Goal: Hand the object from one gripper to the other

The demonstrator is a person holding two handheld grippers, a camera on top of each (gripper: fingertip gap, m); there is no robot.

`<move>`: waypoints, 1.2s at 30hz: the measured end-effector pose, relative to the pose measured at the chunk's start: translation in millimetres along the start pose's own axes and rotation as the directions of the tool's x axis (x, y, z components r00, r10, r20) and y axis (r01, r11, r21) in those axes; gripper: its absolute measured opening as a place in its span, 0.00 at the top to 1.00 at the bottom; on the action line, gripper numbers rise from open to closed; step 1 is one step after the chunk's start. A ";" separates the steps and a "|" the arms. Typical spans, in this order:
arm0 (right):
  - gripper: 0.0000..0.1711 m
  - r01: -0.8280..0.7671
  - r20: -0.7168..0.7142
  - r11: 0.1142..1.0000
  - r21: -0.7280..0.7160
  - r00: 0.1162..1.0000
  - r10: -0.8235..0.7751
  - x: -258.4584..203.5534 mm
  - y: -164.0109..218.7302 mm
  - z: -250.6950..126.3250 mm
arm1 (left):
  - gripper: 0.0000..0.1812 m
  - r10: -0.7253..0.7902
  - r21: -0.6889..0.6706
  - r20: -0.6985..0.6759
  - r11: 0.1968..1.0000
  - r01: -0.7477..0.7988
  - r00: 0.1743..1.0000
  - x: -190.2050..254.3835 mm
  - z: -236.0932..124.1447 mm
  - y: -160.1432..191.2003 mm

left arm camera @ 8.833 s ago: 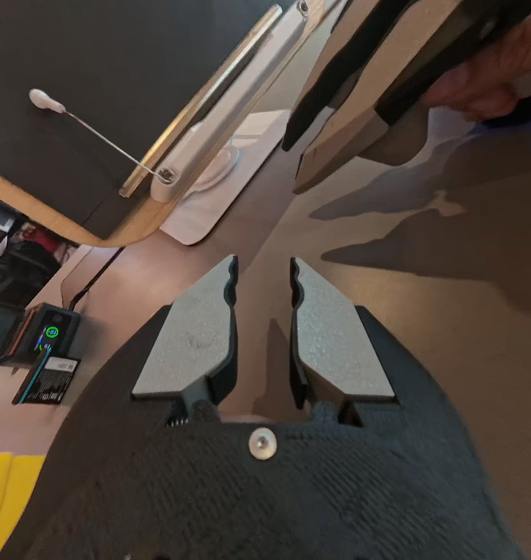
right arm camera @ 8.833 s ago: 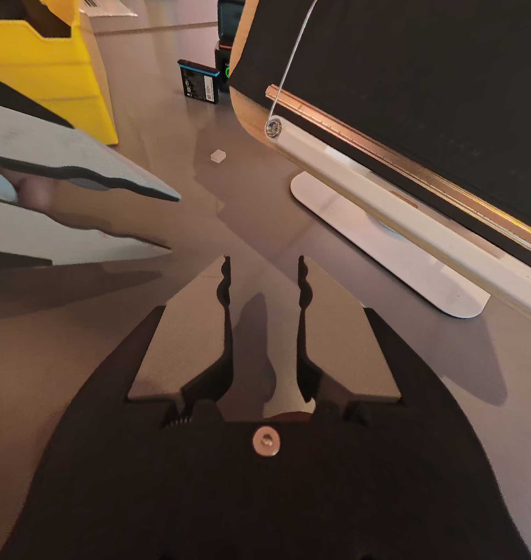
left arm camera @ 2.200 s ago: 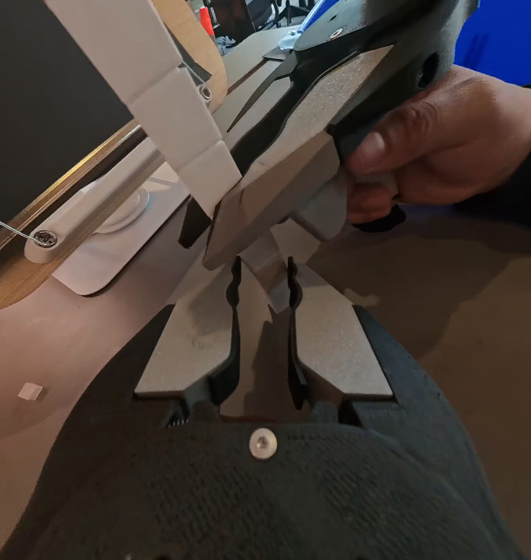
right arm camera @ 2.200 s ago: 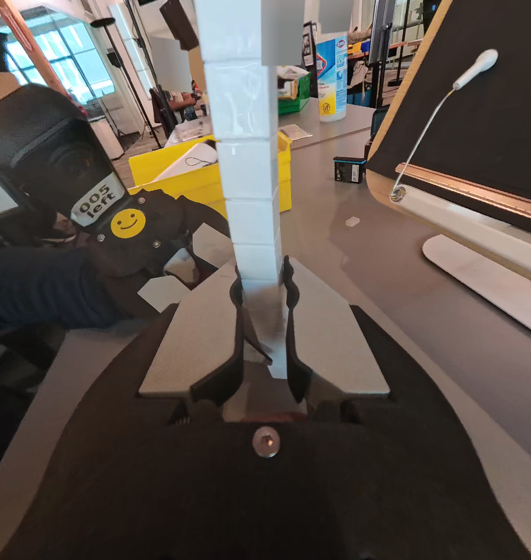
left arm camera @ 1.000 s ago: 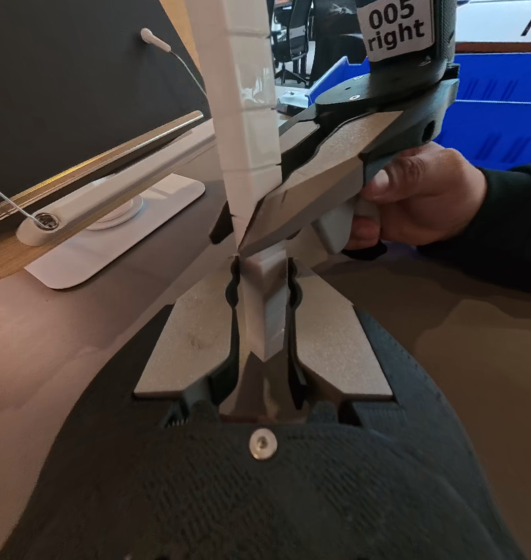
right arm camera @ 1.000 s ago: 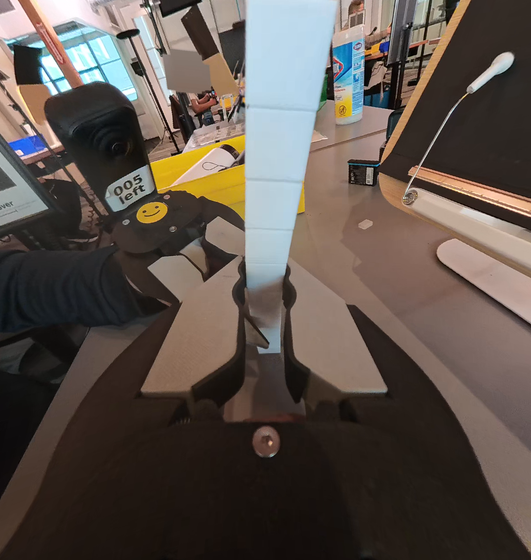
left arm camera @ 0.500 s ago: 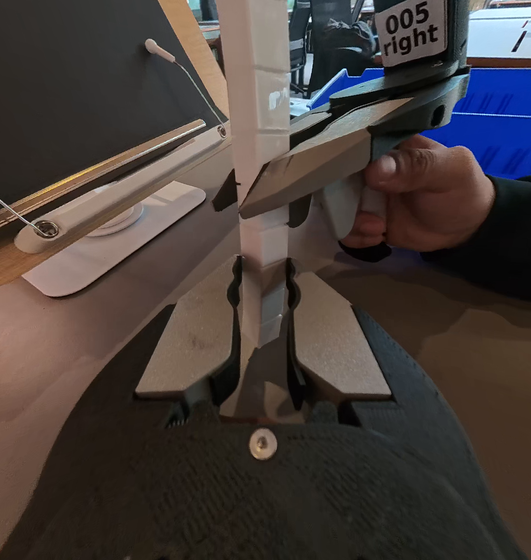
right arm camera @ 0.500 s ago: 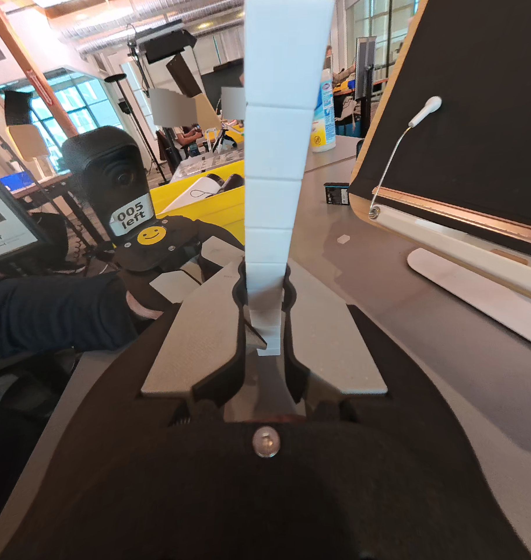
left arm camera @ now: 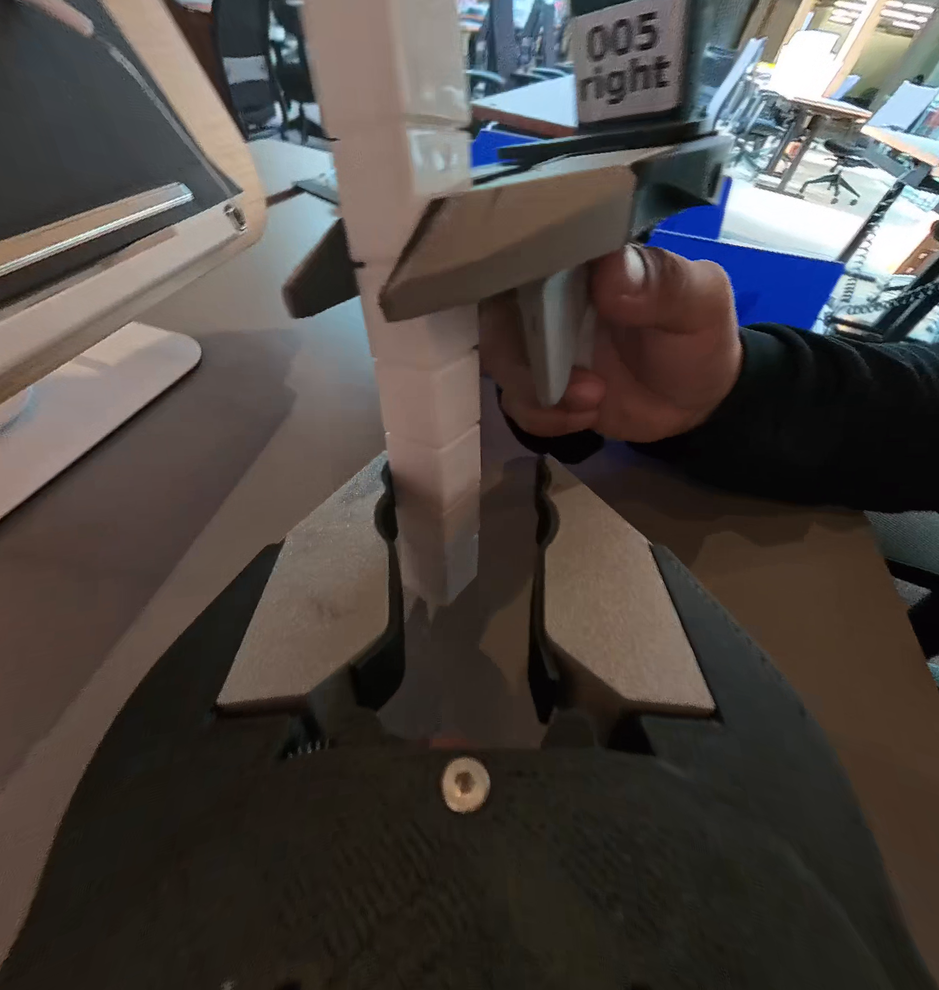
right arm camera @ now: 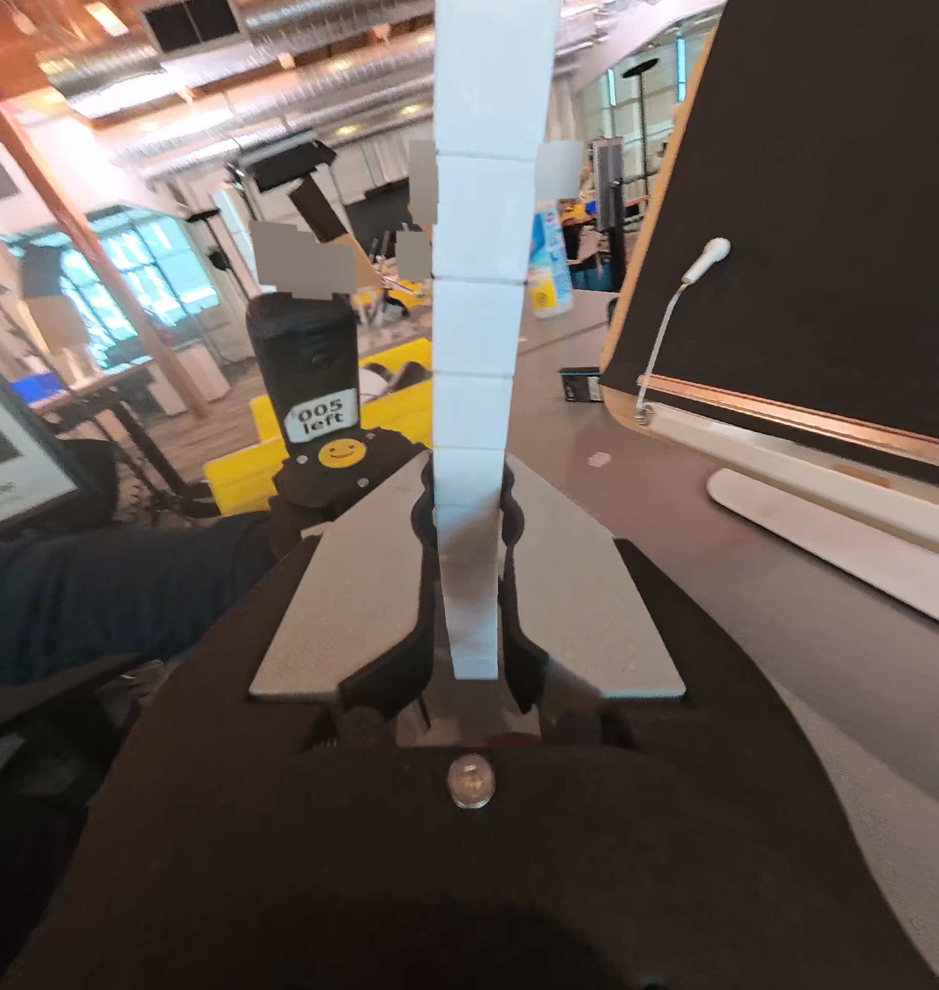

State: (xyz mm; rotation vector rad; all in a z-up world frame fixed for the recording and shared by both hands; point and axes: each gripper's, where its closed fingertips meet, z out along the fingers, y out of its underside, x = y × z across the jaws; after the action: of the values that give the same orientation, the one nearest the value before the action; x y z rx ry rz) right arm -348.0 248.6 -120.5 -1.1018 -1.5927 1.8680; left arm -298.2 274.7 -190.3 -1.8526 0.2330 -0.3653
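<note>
Right gripper (right arm camera: 470, 498) clamped on white block bar (right arm camera: 478, 321), long axis upright; left gripper (left arm camera: 459, 498) stands apart directly below with the bar's lower end between its fingers, touching only one, so I judge it should close next.

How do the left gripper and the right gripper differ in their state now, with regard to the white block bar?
The right gripper is shut on the white block bar; the left gripper is open, with a gap between the bar's lower end and one finger. The right gripper grips the bar higher up; the left gripper stands around its bottom end. Both have grey fingers on a black body, and the bar passes between both pairs.
</note>
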 end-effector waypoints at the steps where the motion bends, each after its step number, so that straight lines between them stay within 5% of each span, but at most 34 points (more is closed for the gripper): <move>1: 0.89 -0.017 0.029 1.000 0.009 0.999 0.016 -5.2 -0.8 1.5 | 0.74 0.020 0.009 -0.011 1.000 -0.020 1.000 5.1 -1.5 -0.6; 20: 0.89 -0.033 0.145 0.997 -0.068 0.989 0.043 -31.3 11.3 11.9 | 0.72 -0.048 0.061 -0.059 0.997 0.051 0.997 15.5 -9.4 -5.1; 23: 0.89 -0.042 0.168 0.997 -0.060 0.984 0.051 -33.9 9.6 10.6 | 0.85 -0.044 0.062 -0.087 0.997 0.049 0.995 19.8 -10.0 -5.2; 30: 0.87 -0.023 0.205 0.998 -0.054 0.978 0.034 -37.0 2.8 2.8 | 0.87 -0.052 0.041 -0.093 0.998 0.056 0.994 21.9 -9.1 -2.1; 33: 0.78 -0.012 0.221 1.000 -0.025 0.975 0.017 -38.1 -3.7 -3.7 | 0.87 -0.058 0.022 -0.101 0.998 0.061 0.993 23.3 -8.0 0.4; 36: 0.88 0.017 0.178 1.000 -0.020 0.984 -0.013 -31.2 -2.1 -5.5 | 0.87 -0.067 -0.004 -0.082 0.998 0.066 0.994 21.1 -5.4 3.7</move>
State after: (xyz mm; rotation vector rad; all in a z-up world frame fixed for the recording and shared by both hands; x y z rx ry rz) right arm -325.9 228.6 -109.8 -0.9515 -1.7161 1.9918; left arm -280.5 261.6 -189.6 -1.8514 0.2278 -0.4879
